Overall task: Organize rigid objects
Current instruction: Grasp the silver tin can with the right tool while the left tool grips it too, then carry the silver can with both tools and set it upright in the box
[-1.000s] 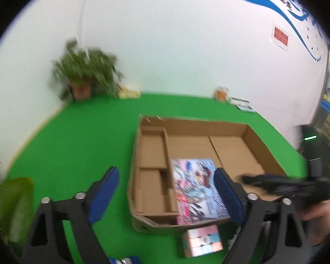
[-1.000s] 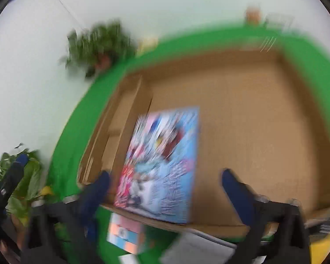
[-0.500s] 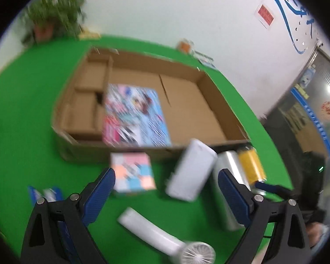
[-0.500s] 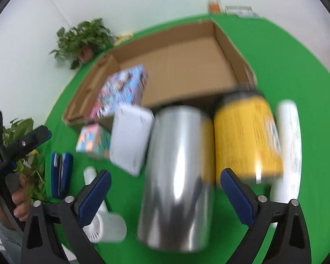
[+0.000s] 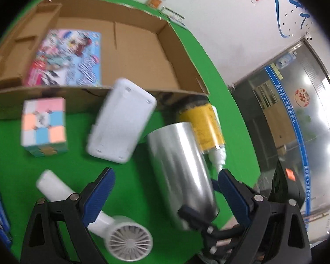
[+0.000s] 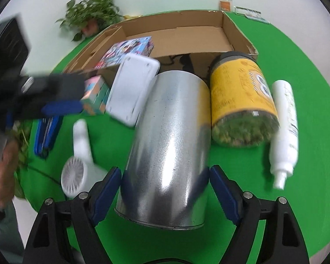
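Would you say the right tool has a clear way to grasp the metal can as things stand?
Probably yes: the right tool already straddles the metal can, its jaws just closing in, with nothing between pads and can.

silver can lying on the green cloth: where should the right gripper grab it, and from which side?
Grip the silver can across its round body near the open end, coming from above. It lies on its side between the white box and yellow jar. The right gripper already straddles that end, jaws just closing, apparently not yet pressing.
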### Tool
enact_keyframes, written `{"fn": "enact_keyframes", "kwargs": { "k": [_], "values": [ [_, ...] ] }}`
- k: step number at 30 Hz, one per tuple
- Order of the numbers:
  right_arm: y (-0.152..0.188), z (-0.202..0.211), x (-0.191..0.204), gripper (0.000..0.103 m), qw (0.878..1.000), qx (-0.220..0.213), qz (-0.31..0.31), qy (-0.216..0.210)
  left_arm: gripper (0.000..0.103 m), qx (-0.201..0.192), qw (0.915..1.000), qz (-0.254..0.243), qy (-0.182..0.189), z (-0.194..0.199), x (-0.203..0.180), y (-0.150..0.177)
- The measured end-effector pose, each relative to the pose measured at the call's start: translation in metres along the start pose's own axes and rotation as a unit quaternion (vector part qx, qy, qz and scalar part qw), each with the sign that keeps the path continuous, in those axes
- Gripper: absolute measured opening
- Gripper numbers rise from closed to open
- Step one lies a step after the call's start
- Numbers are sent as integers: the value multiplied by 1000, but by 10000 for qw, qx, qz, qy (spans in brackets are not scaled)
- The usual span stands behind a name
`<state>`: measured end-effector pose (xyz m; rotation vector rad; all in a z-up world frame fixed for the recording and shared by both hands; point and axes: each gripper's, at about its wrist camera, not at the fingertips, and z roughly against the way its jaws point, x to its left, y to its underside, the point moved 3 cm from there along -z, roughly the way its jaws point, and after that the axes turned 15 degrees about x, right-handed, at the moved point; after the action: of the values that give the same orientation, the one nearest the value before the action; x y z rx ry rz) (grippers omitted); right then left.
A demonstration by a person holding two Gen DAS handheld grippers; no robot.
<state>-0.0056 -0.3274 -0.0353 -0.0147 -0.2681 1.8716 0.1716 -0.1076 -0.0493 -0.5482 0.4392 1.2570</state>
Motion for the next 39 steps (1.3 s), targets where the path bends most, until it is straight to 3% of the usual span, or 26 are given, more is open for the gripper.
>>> {"fn": "enact_keyframes", "kwargs": {
  "k": [3, 8, 13, 16, 29, 39],
  "values": [
    [14, 4, 2, 82, 9998, 136, 18, -139, 94, 333, 9993, -57, 185, -17, -8, 0],
    [19, 23, -8, 84, 9851, 13, -184, -1709, 93, 663, 9978, 60, 63, -35, -2, 0],
    [11, -1, -32, 86, 9745, 480, -741, -2064, 92, 862, 9958, 316, -59, -43, 12, -3],
    [7, -16, -25, 87, 9637, 693, -792, -2454, 83, 997, 9942, 405, -36, -47, 17, -6],
    [-14, -37, 23, 84, 9745, 808, -453, -2045, 81, 762, 9966, 303, 95, -36, 23, 2],
    [-37, 28, 38, 83, 9848, -239, 164, -1712, 80, -459, 9981, -358, -221, 42, -33, 4]
  ]
}}
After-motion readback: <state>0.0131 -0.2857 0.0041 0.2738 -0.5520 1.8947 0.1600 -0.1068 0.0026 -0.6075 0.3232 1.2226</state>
